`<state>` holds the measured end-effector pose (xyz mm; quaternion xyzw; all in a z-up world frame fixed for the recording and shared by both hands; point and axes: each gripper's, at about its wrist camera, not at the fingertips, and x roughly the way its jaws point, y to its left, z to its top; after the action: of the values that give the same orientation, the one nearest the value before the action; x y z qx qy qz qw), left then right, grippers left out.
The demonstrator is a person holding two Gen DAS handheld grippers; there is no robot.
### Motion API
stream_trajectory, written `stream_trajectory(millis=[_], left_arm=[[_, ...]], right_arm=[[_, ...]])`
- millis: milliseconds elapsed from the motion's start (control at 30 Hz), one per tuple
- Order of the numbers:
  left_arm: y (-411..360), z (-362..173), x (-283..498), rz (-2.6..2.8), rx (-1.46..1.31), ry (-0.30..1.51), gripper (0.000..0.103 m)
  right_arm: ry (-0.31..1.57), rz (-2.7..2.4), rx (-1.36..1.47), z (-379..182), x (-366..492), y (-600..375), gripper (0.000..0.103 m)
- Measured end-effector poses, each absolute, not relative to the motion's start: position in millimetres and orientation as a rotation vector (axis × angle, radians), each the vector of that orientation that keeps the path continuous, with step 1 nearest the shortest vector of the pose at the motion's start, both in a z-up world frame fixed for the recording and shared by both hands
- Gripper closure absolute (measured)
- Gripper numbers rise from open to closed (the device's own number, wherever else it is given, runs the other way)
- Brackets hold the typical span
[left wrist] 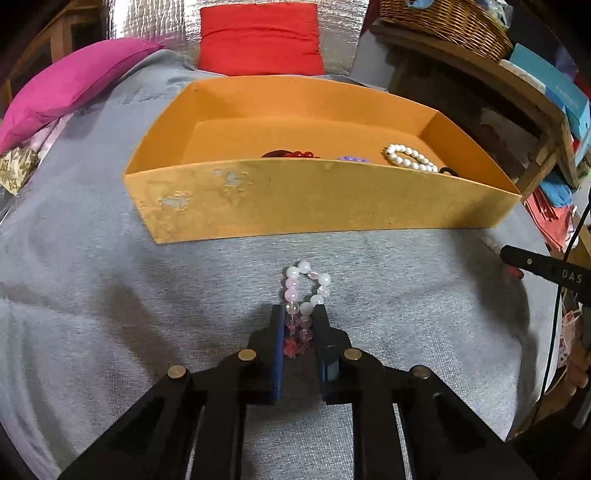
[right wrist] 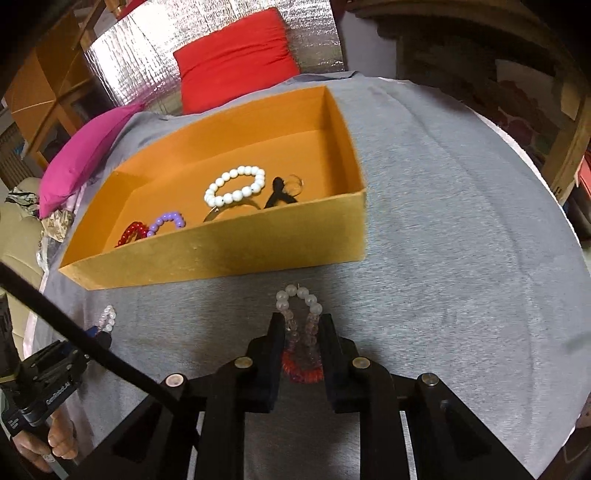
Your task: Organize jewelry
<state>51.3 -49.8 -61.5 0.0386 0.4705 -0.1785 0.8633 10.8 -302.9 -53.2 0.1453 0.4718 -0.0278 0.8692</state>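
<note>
An orange box (left wrist: 295, 206) sits on the grey cloth, also in the right wrist view (right wrist: 221, 254). It holds a white bead bracelet (right wrist: 235, 185), a purple one (right wrist: 166, 221), a red one (right wrist: 131, 232) and a black item (right wrist: 279, 192). My left gripper (left wrist: 300, 314) is shut on a pink and white bead bracelet (left wrist: 306, 280), just before the box's front wall. My right gripper (right wrist: 301, 321) is shut on a clear bead bracelet (right wrist: 299, 299) with a red tassel, also in front of the box.
A red cushion (left wrist: 258, 37) and a pink pillow (left wrist: 70, 85) lie behind the box. A wicker basket (left wrist: 450, 22) stands on a wooden shelf at the right. The left gripper's body and cable (right wrist: 55, 373) show at the left of the right wrist view.
</note>
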Motion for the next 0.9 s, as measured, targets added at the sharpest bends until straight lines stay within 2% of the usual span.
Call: stream_trajectory(millis=[100,167,433,667,700,767,800,900], left_arm=[[-46.7,-59.5,50.9,-0.381,0.066,0.983,0.088],[-43.7,-56.4,49.9,-0.391,0.053,0.978,0.096],[-30.0,-46.2,40.9,-0.402,0.047,0.951,0.096],[-23.2,-40.1,39.6,-0.405,0.038,0.930,0.096],[-23.6,-40.1,39.5,-0.407,0.039,0.930,0.096],[-24.6,-41.0,40.0,-0.410,0.042,0.935,0.096],[-25.4,-41.9,40.6,-0.410,0.043,0.937,0.096],[-27.7,-44.1,40.9,-0.410,0.048,0.944,0.096]], right_arm=[[0.978,-0.033,0.325,-46.9,3.4,-303.9,0.083],[0.972,-0.008,0.346,-42.9,1.5,-304.0,0.083],[0.956,0.120,0.464,-32.0,-3.3,-295.8,0.083],[0.956,0.000,0.432,-33.9,-1.9,-309.4,0.082],[0.957,-0.029,0.416,-33.7,-2.2,-313.2,0.078],[0.966,-0.085,0.374,-34.5,-1.0,-316.4,0.047],[0.972,-0.099,0.369,-36.0,0.2,-317.8,0.023],[0.960,-0.089,0.353,-39.2,4.2,-315.4,0.022]])
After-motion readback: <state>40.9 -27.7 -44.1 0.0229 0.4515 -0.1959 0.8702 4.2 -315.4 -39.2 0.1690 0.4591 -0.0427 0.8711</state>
